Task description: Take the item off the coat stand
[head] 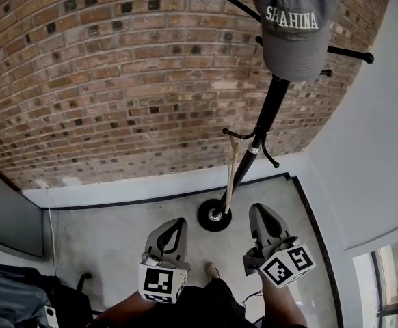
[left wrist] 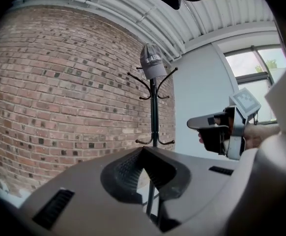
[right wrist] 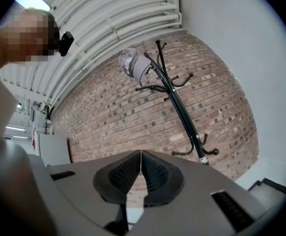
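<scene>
Hanging on top of the stand (head: 267, 115), the cap (head: 295, 26) sits well above the left gripper (head: 177, 223) and right gripper (head: 258, 212), both held low, jaws closed and empty, apparently since no reach has begun.

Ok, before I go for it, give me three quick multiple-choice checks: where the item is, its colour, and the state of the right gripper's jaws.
1. Where is the cap?
A. At the top of the coat stand
B. On the floor by the base
C. On a low hook

2. What colour is the cap?
A. Red
B. Grey
C. Yellow

3. How do the jaws of the right gripper stand?
A. Wide apart
B. Together, with nothing between them
C. Closed on the cap

Answers:
1 A: the cap hangs high on the stand, far above both grippers.
2 B: its fabric is grey with pale lettering.
3 B: the right gripper view shows the pads meeting, with only the wall beyond them.
</scene>
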The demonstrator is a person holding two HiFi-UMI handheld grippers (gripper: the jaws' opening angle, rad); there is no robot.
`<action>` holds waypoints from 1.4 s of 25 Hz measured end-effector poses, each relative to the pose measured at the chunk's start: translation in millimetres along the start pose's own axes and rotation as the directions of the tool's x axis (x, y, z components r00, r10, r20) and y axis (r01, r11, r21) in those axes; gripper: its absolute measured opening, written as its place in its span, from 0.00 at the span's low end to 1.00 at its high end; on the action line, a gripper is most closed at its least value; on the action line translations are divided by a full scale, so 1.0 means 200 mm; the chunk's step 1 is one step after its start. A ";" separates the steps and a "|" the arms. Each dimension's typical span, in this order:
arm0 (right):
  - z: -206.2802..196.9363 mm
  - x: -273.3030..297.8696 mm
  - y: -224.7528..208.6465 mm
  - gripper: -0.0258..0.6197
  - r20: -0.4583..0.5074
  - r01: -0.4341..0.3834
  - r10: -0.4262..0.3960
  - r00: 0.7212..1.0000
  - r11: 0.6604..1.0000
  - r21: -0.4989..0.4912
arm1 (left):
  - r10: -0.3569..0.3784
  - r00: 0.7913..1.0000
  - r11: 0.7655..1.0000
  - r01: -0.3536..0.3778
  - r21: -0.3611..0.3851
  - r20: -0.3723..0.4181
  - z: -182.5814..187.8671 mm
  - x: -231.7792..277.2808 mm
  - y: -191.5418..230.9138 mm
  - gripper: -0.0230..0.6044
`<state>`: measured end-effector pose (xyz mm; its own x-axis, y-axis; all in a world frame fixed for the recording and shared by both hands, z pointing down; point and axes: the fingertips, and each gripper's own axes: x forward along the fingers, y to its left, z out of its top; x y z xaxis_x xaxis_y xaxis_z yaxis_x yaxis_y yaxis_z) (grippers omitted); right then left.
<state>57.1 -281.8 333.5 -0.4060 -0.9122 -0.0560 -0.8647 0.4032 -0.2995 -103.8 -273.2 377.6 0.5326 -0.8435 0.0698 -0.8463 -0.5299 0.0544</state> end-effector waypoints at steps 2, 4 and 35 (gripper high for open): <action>0.16 0.08 -0.04 0.06 0.057 -0.064 0.064 0.996 0.998 0.010 | 0.035 0.999 0.999 -0.035 0.003 0.022 0.06 0.05 0.01 0.08; 0.32 0.15 -0.08 0.06 0.113 -0.132 0.128 0.985 0.991 0.026 | 0.057 0.998 0.998 -0.058 0.007 0.041 0.14 0.11 0.00 0.08; 1.50 0.57 -0.03 0.16 0.471 -0.588 0.597 0.650 0.787 -0.185 | 0.320 0.939 0.944 -0.327 0.034 0.129 0.47 0.45 0.09 0.08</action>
<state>105.4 -409.6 43.6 -0.6403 -0.3866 -0.6638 -0.4967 0.8675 -0.0262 -72.4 -366.9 291.4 0.2278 -0.9727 -0.0451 -0.9737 -0.2278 -0.0052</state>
